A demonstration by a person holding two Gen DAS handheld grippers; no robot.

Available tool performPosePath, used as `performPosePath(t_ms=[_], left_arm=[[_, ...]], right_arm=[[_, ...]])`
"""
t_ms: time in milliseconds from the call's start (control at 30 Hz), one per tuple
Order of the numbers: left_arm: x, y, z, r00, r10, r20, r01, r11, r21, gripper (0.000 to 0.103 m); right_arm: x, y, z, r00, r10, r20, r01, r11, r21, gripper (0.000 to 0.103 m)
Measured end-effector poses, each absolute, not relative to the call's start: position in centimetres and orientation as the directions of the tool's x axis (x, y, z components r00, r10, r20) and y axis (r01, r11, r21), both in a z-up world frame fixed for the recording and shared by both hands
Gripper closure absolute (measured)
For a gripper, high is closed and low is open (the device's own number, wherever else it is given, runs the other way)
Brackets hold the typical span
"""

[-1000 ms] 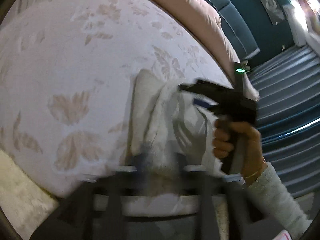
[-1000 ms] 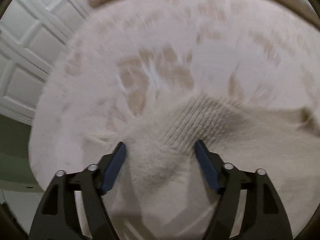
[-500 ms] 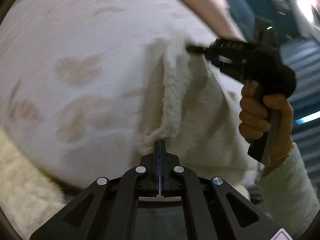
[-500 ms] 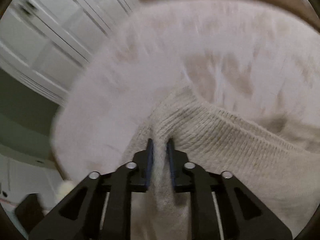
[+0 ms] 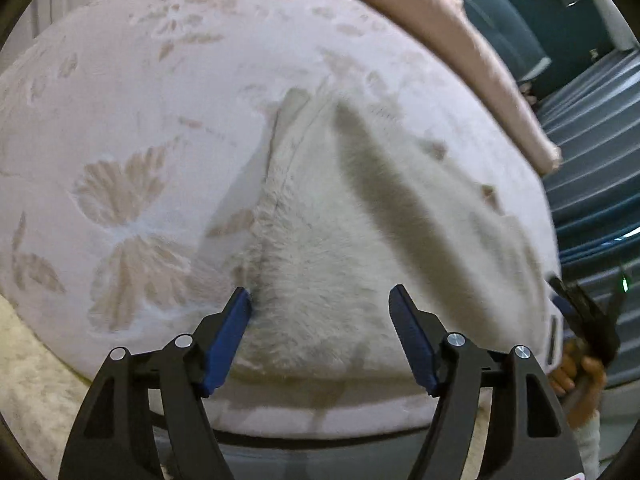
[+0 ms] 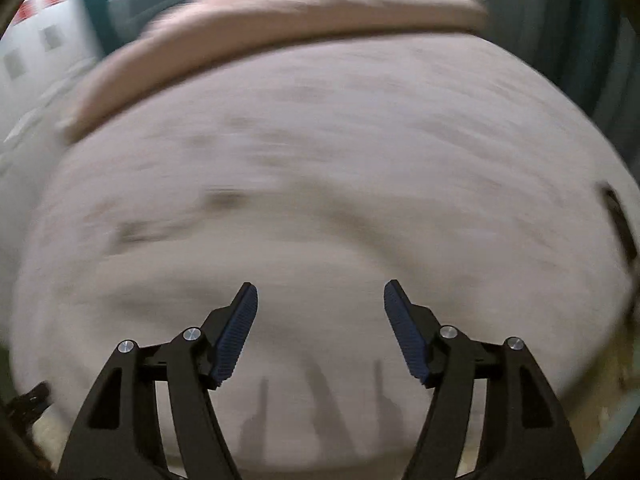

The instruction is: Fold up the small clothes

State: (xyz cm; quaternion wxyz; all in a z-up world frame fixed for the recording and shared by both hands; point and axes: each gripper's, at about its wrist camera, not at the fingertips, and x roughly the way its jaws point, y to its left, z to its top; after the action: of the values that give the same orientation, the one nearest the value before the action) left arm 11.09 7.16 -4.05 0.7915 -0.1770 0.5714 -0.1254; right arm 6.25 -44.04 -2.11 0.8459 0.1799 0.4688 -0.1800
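Cream fuzzy garment [image 5: 320,272] on a pale pink bedspread [image 5: 140,120] with beige leaf prints.

No readable text, label, brand or number anywhere.

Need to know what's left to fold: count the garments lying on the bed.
1: a fuzzy cream-white knitted garment lying folded on the pale leaf-patterned bedspread, just ahead of the left hand-held gripper. The blurred right wrist view shows none; others may be hidden.
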Motion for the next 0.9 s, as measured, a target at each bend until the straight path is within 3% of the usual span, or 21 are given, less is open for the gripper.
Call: performPosePath(t_ms=[133, 167, 200, 233, 300, 367, 433, 533, 633, 767, 900], left_arm=[[11.7, 6.4, -5.3, 0.309, -0.340, -0.888, -0.025, 0.931, -0.364, 0.035], [11.7, 6.4, -5.4, 0.308, -0.326, -0.894, -0.035, 0.935, -0.354, 0.034], [12.5, 6.0, -5.9, 0.306, -0.308, -0.901, -0.048, 0.940, -0.338, 0.034], [12.7, 5.9, -6.0, 0.306, -0.298, -0.904, -0.057, 0.942, -0.330, 0.034], [11.8, 6.4, -5.7, 0.308, -0.286, -0.908, -0.072, 0.944, -0.322, 0.034], [11.6, 6.5, -5.4, 0.312, -0.274, -0.910, -0.075, 0.948, -0.311, 0.034], [11.7, 6.3, -5.8, 0.308, -0.263, -0.914, -0.074, 0.951, -0.299, 0.034], [11.9, 5.9, -6.2, 0.321, -0.251, -0.913, -0.075, 0.954, -0.289, 0.028], [12.1, 6.0, -5.9, 0.317, -0.252, -0.914, -0.091, 0.951, -0.294, 0.028], [12.3, 7.5, -5.8, 0.321, -0.346, -0.882, -0.159, 0.898, -0.410, 0.028], [12.8, 7.8, -6.3, 0.328, -0.386, -0.862, -0.167, 0.875, -0.455, 0.028]], right_arm=[[6.9, -47.5, -5.2, 0.468, -0.093, -0.879, 0.483, 0.859, 0.166, 0.038], [7.9, -47.1, -6.0, 0.467, -0.057, -0.883, 0.457, 0.870, 0.185, 0.048], [8.2, -46.4, -6.3, 0.462, -0.036, -0.886, 0.434, 0.880, 0.190, 0.073], [8.8, -45.8, -6.5, 0.453, -0.030, -0.891, 0.412, 0.893, 0.180, 0.089], [8.2, -46.5, -4.4, 0.539, -0.016, -0.842, 0.407, 0.880, 0.243, 0.096], [6.0, -48.8, -2.5, 0.647, 0.018, -0.762, 0.438, 0.810, 0.391, 0.097], [4.7, -50.9, -3.7, 0.662, 0.018, -0.749, 0.498, 0.737, 0.457, 0.097], [6.3, -51.4, -9.9, 0.489, 0.074, -0.869, 0.553, 0.744, 0.375, 0.096], [5.9, -50.6, -8.1, 0.508, 0.026, -0.861, 0.560, 0.750, 0.352, 0.088], [4.1, -47.7, -2.4, 0.603, -0.078, -0.794, 0.540, 0.772, 0.335, 0.088], [6.5, -40.2, -1.0, 0.601, 0.155, -0.784, 0.317, 0.854, 0.412, 0.088]])
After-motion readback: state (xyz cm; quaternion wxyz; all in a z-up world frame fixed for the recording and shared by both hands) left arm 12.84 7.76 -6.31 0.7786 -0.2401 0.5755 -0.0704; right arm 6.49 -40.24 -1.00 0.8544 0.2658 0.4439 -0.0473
